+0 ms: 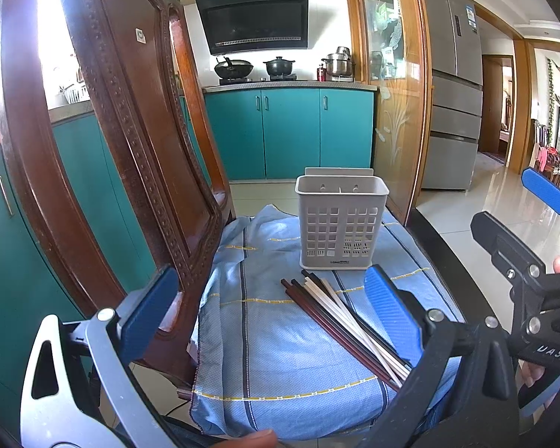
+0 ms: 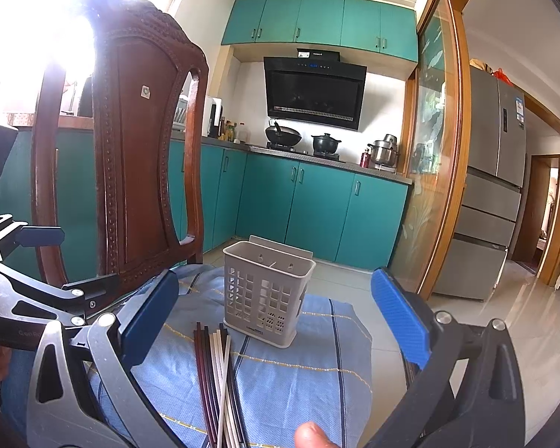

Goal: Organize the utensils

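Note:
A grey perforated utensil holder (image 1: 340, 224) stands upright and empty on a blue checked cloth (image 1: 272, 354); it also shows in the right wrist view (image 2: 266, 298). A bundle of several chopsticks (image 1: 349, 326), dark brown and white, lies on the cloth just in front of it, and shows in the right wrist view (image 2: 218, 384). My left gripper (image 1: 272, 321) is open and empty above the cloth, short of the chopsticks. My right gripper (image 2: 276, 321) is open and empty, hovering over the chopsticks' near ends; it shows at the right of the left wrist view (image 1: 519, 216).
A carved wooden chair back (image 1: 130, 142) rises close on the left (image 2: 138, 156). The cloth covers a small surface with a dark edge (image 1: 448, 254) on the right. Teal kitchen cabinets (image 1: 287, 130), a stove and a fridge (image 1: 455, 86) stand beyond over tiled floor.

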`<state>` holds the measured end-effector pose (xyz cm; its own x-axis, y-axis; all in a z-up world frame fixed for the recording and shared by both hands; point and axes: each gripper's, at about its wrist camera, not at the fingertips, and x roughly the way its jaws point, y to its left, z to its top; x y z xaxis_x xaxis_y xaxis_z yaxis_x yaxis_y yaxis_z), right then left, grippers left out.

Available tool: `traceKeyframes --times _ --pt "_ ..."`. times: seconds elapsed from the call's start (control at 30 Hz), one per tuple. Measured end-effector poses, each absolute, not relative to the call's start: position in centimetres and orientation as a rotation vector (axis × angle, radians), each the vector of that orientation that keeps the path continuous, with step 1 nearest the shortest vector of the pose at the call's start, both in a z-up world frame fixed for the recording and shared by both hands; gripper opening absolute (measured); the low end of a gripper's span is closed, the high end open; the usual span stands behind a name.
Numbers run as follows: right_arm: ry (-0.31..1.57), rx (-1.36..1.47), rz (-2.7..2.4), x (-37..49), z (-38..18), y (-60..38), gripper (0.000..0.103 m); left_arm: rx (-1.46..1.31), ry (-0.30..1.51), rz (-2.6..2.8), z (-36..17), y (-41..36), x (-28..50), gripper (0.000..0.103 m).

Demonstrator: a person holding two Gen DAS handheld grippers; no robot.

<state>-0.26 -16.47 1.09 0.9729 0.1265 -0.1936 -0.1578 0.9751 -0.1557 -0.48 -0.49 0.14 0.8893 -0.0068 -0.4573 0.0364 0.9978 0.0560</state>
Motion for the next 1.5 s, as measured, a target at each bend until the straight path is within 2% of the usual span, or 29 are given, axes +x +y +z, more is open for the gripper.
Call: traceKeyframes --times 1.5 --pt "0.186 -0.176 0.145 -0.28 0.97 -16.23 0.100 0.067 0.489 -0.022 -0.21 -0.62 -0.49 0.099"
